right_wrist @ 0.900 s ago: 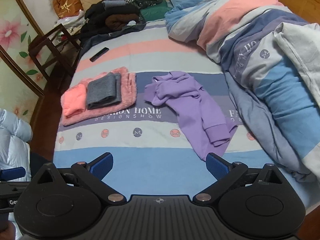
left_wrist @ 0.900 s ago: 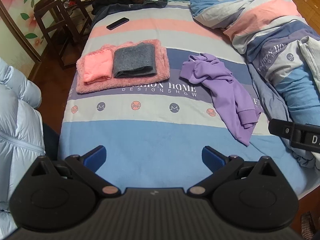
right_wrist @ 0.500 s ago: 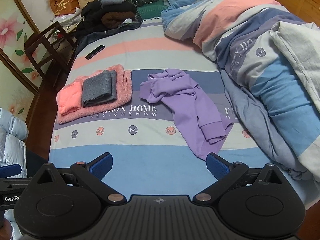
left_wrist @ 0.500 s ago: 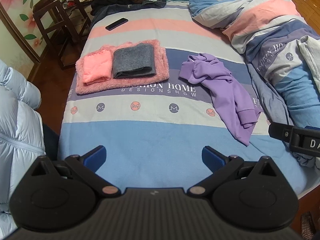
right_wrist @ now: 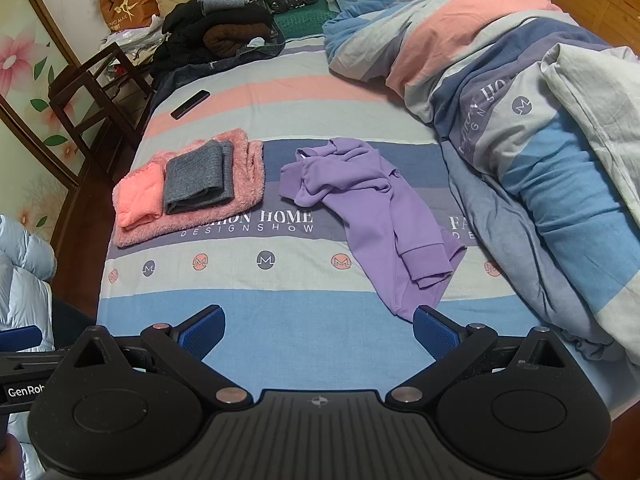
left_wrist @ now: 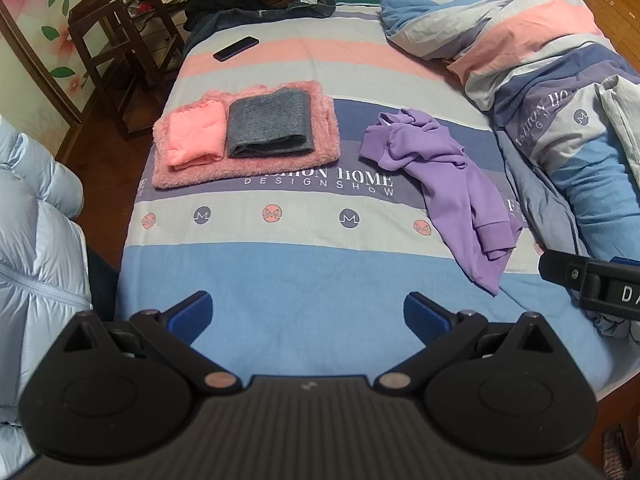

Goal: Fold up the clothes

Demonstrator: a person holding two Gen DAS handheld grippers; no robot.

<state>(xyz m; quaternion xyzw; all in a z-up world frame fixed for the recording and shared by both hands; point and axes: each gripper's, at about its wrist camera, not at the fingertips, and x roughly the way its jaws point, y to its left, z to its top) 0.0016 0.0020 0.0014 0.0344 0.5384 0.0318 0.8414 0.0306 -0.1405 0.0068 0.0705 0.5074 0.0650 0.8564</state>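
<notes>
Lying crumpled on the bed (right_wrist: 304, 344), the purple sweatshirt (right_wrist: 372, 216) looks soft, light and floppy. Hem corners seem the best hold; the left gripper (left_wrist: 308, 314) and right gripper (right_wrist: 318, 330) hover wide-fingered, empty.

A dark phone (left_wrist: 235, 48) lies on the pink stripe of the striped bed sheet (left_wrist: 280, 280), well apart from everything else. A rumpled striped duvet (right_wrist: 520, 92) is heaped along the right side, a pile of dark garments (right_wrist: 216, 32) sits at the head, and a dark wooden chair (left_wrist: 120, 52) stands beside the bed on the left.
</notes>
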